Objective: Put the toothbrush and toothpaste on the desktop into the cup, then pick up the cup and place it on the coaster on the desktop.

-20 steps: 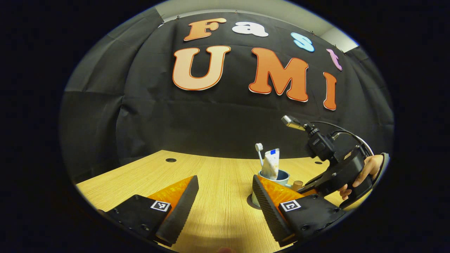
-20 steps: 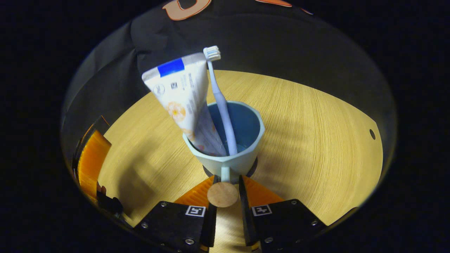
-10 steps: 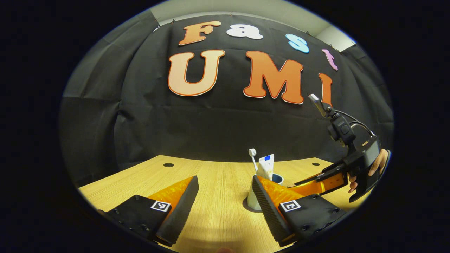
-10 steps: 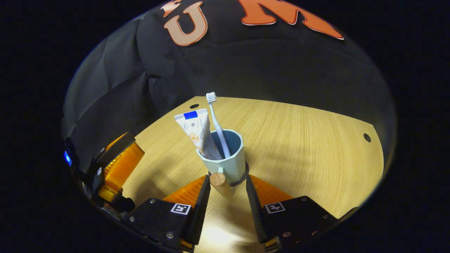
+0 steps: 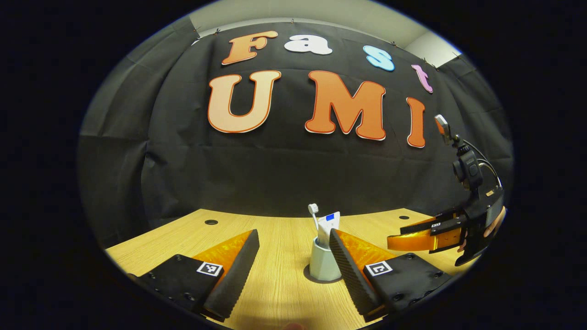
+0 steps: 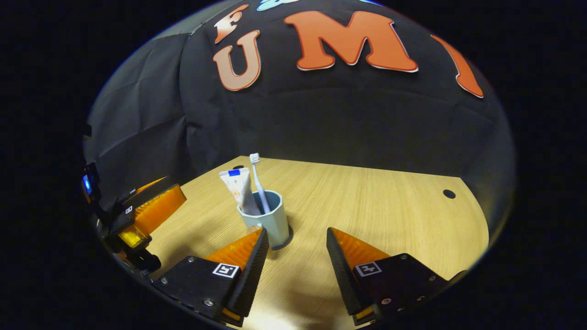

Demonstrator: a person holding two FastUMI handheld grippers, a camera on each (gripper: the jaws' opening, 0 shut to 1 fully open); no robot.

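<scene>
Left gripper view: black cloth wall behind, wood-grain desktop [image 5: 275,293] below w/ two small round holes near its far edge. Your left gripper [image 5: 293,270] sits low over the desk, jaws wide apart, nothing btwn them. The cup [image 5: 322,263], pale blue-grey, stands upright on the desktop straight ahead, partly behind your right-hand finger. It sits on a dark round coaster [image 5: 308,278]; a thin edge of it peeks out at the base. Toothbrush [image 5: 314,215] and toothpaste [image 5: 326,227] both stand in the cup, bristles up, tube w/ blue band at top. Far right you see your right gripper [image 5: 403,234] held off the desk, well apart from the cup, w/ a hand [image 5: 493,222] on its grip and a cable looping off the top. From here can't tell how far its jaws are spread.

Right gripper view: same black cloth, same desktop [image 6: 376,215], one hole near the right edge. Your right gripper [image 6: 296,256] is released, fingers spread wide, empty. Cup [image 6: 268,220] stands just ahead and left of centre, near your left-hand finger; can't tell if they touch. Coaster [image 6: 285,242] shows as a dark rim under the base. Toothpaste [image 6: 238,190] leans left in the cup, toothbrush [image 6: 259,183] just beside it, head up. At the far left edge your left gripper [image 6: 146,208] shows, near the desk's edge, apart from the cup.
</scene>
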